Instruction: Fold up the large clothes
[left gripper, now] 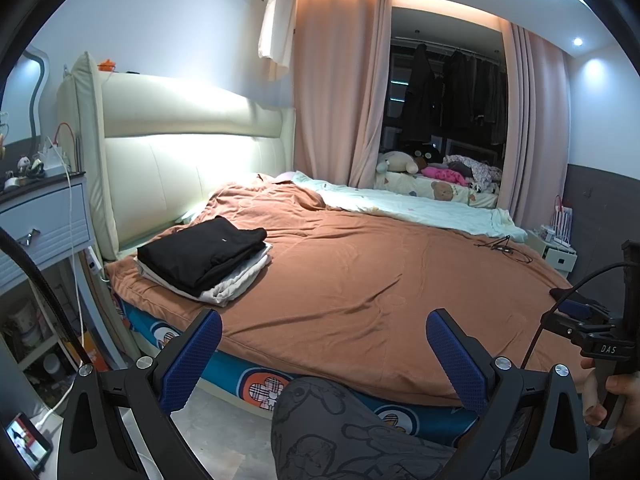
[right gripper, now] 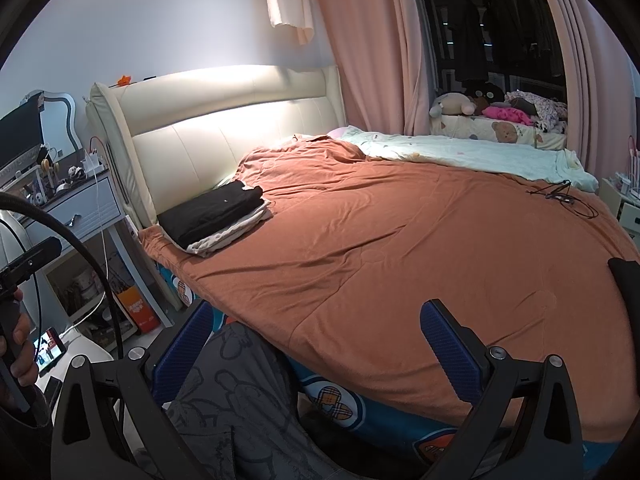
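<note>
Both hand-held grippers, left [left gripper: 324,356] and right [right gripper: 316,344], spread, empty; risk: careless reach topples folded stack [left gripper: 204,256] at bed [left gripper: 360,280] edge

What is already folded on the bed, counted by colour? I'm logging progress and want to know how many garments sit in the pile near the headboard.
Black folded garment: 1, on top
White or light grey folded garment: 1, underneath
Total: 2 that show; anything thinner hidden between them can't be told. Both tongs, left and right, are open and empty.
</note>
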### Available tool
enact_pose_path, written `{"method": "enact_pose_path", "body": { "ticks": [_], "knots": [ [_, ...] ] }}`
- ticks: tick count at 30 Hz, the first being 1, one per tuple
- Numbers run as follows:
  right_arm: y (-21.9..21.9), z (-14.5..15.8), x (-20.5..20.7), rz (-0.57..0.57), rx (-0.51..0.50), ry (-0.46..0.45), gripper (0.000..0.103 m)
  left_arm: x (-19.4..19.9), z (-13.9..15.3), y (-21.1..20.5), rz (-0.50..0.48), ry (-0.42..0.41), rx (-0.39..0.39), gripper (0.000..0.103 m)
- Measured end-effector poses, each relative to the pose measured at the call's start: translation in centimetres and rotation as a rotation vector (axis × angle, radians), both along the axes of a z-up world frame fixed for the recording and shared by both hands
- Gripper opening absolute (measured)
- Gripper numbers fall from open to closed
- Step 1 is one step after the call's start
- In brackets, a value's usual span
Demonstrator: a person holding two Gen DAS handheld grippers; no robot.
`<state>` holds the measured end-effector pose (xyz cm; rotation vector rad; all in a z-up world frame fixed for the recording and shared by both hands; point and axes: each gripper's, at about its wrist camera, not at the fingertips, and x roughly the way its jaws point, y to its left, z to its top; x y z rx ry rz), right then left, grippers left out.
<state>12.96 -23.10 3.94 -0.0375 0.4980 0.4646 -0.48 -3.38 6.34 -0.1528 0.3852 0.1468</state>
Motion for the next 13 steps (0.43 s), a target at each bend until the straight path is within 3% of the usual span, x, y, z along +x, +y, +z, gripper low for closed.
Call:
{"method": "enact_pose_path", "body": {
  "ticks": [13],
  "knots": [
    [0.28, -0.04, -0.11, -0.007, 0.003, 0.001, 0.103, -0.15, 0.08, 0.10, 0.004, -0.011, 0.016, 0.103]
  ]
}}
